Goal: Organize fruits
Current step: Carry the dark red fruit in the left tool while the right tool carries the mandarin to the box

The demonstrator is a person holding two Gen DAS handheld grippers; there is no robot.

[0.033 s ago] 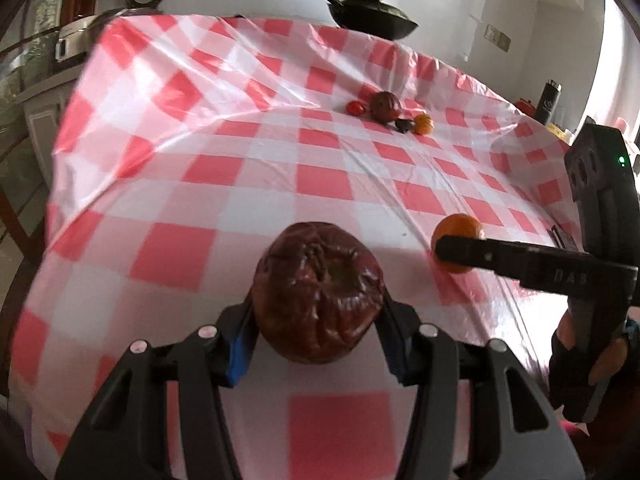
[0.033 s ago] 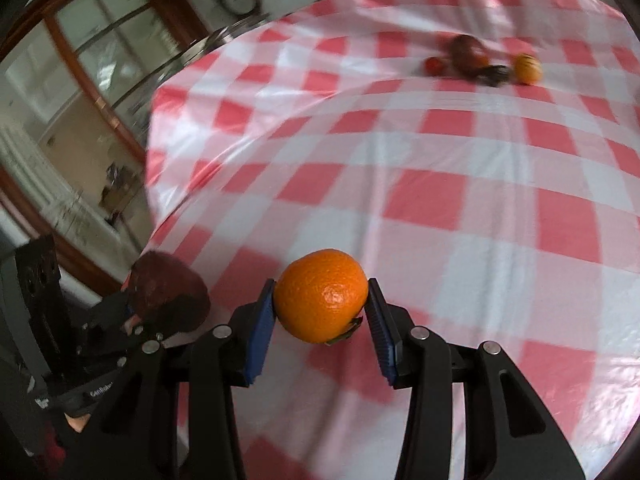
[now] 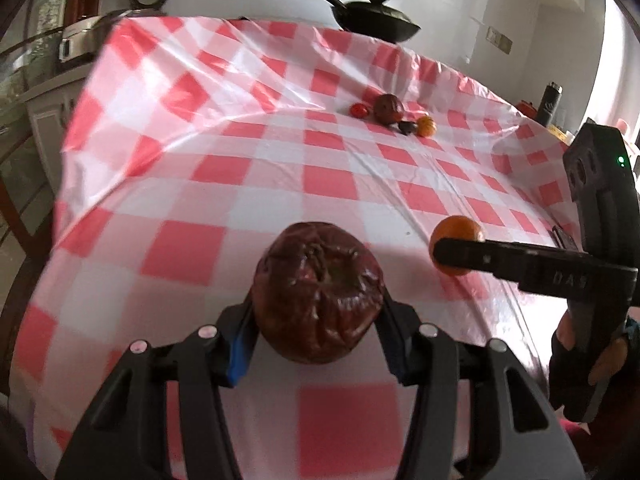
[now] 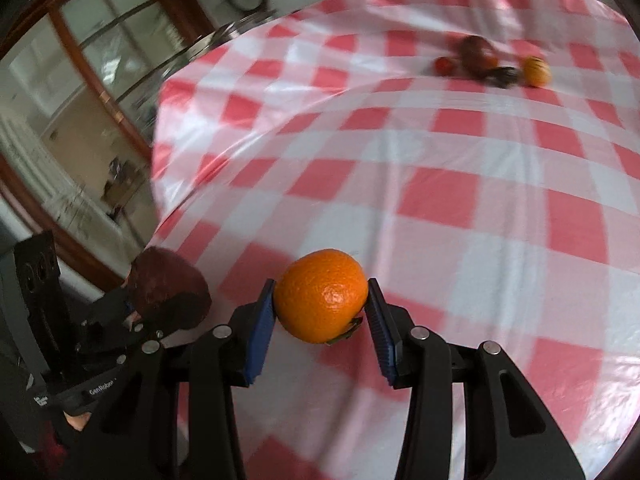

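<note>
A wrinkled dark red apple (image 3: pixel 318 298) sits between the blue pads of my left gripper (image 3: pixel 319 314), which is shut on it just above the red-and-white checked tablecloth (image 3: pixel 248 168). To its right, my right gripper (image 4: pixel 321 306) is shut on an orange (image 4: pixel 322 296); the same orange (image 3: pixel 456 240) shows in the left wrist view behind a black finger. The apple (image 4: pixel 168 280) also appears at the lower left of the right wrist view. At the far side of the table lies a cluster: a small tomato (image 3: pixel 359 110), a dark red fruit (image 3: pixel 388 109), a small dark fruit (image 3: pixel 408 127) and a small orange fruit (image 3: pixel 426 126).
A black lidded pan (image 3: pixel 376 20) stands beyond the table's far edge, a dark bottle (image 3: pixel 551 102) at the far right. A silver appliance (image 3: pixel 80 40) sits past the left edge. A gloved hand (image 3: pixel 600 360) holds the right gripper.
</note>
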